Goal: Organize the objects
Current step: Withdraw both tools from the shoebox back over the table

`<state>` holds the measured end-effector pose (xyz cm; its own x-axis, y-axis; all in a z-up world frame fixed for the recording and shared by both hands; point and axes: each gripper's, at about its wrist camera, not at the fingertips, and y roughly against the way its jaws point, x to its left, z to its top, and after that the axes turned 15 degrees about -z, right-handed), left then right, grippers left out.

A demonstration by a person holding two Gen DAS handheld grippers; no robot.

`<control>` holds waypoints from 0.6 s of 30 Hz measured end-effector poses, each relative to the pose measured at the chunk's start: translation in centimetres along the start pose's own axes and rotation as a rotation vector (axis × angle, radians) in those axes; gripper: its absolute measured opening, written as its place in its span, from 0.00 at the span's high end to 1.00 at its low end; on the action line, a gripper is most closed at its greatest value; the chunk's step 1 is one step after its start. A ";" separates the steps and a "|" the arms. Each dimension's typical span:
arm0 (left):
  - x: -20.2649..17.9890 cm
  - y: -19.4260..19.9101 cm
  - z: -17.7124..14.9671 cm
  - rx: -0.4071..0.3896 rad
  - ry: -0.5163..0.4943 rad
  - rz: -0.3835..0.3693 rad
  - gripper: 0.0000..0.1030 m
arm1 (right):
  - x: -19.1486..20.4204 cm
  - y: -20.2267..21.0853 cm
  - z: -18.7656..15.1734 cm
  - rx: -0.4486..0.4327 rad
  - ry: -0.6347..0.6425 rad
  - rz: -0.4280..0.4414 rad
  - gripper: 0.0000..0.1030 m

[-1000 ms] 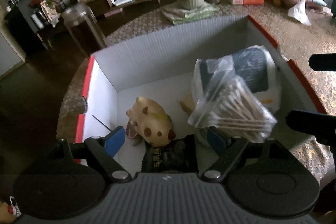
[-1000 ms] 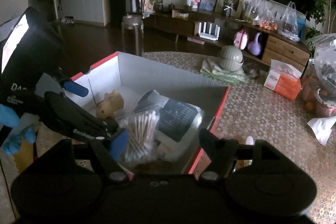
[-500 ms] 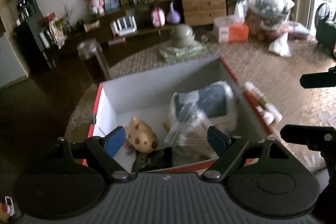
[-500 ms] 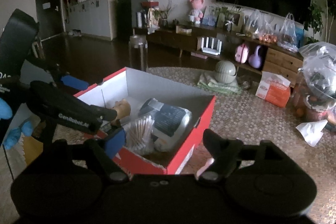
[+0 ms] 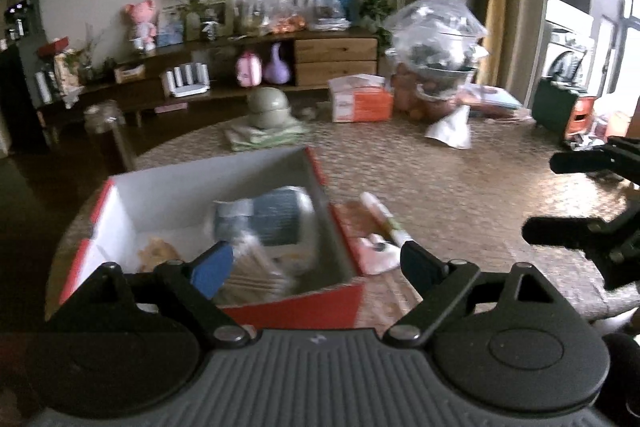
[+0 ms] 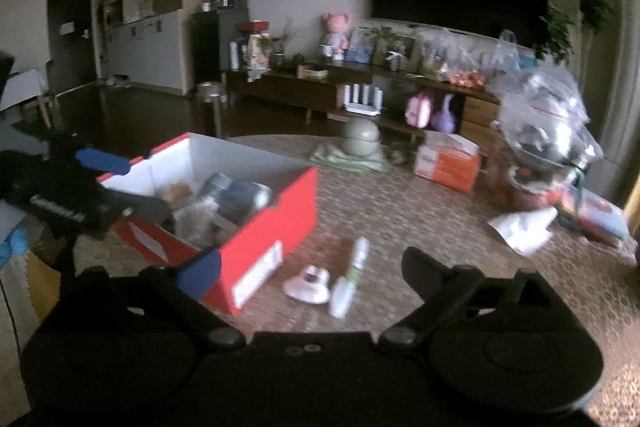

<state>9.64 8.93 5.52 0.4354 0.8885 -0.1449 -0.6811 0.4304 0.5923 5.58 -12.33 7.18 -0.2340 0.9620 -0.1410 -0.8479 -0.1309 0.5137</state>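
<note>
A red box (image 5: 304, 307) (image 6: 272, 227) with a white inside stands on the woven table. In it lie a bag of cotton swabs (image 5: 256, 267) (image 6: 196, 223), a blue-grey packet (image 5: 276, 219) (image 6: 240, 195) and a spotted toy figure (image 5: 156, 251) (image 6: 178, 191). Just right of the box lie a white and green tube (image 5: 384, 219) (image 6: 352, 267) and a small white round thing (image 5: 374, 255) (image 6: 308, 285). My left gripper (image 5: 316, 267) hangs before the box's near wall, jaws opening, nothing between them. My right gripper (image 6: 310, 269) is above the tube's near side, jaws opening and empty.
At the table's far side sit a grey-green lidded bowl (image 5: 268, 107) (image 6: 362, 141) on folded cloth, an orange tissue box (image 5: 360, 99) (image 6: 448, 163), a stuffed clear plastic bag (image 5: 436, 43) (image 6: 548, 123) and crumpled white paper (image 5: 450, 127) (image 6: 520, 227). A glass jar (image 5: 102, 119) stands far left.
Both grippers have drawn back and up from the box, so the whole box, the tube and the small white thing now show. The right jaws have widened. The swab bag stays in the box.
</note>
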 end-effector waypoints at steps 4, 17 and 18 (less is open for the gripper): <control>-1.7 -1.5 -0.9 -0.019 0.014 -0.019 0.00 | -2.3 -0.4 -1.3 0.018 -0.037 -0.020 0.04; -9.1 -7.7 -3.4 -0.078 -0.006 0.045 0.00 | -6.7 -4.4 -2.5 0.102 -0.123 -0.028 0.04; -9.7 -8.3 -3.7 -0.080 -0.016 0.047 0.00 | -7.0 -5.0 -2.5 0.115 -0.131 -0.024 0.04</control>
<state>8.88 -2.67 -0.96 0.4107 0.9057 -0.1049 -0.7459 0.3999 0.5327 10.29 -18.97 3.44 -0.1441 0.9884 -0.0471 -0.7908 -0.0865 0.6059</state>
